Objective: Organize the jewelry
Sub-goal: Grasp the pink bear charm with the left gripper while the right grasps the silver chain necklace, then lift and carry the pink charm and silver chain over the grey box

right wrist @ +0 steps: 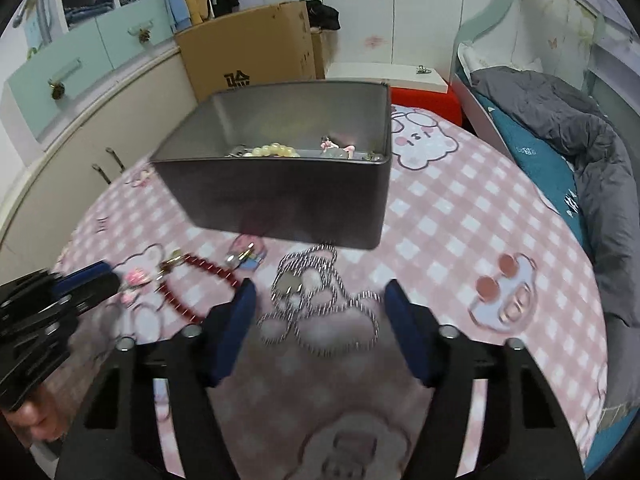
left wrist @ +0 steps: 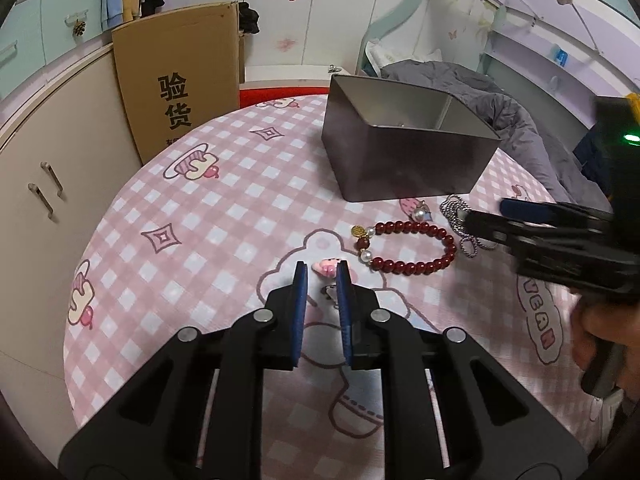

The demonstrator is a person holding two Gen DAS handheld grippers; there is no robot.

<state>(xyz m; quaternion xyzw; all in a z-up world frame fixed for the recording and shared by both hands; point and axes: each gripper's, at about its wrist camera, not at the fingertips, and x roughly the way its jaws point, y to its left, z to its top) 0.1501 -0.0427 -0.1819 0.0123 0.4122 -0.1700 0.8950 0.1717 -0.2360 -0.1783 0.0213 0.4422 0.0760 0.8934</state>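
Two grippers are working over a pink checked cloth (left wrist: 224,208). Nearest, the left gripper (left wrist: 322,276) is tilting down, its blue pads drawn close and pinching one small pink charm (left wrist: 326,267) at their tips, just above the cloth. One red bead bracelet (left wrist: 408,247) is lying just right of the charm, with one pearl piece (left wrist: 420,213) beyond it. One silver chain (right wrist: 316,304) is lying in loops to the right of the bracelet, near the front wall of one grey tin (right wrist: 280,196). The right gripper (right wrist: 320,316) is angling down over the chain, jaws spread either side of it, pads not pressing it. Inside the tin, pale beads and other small pieces are resting; blur is hiding their count.
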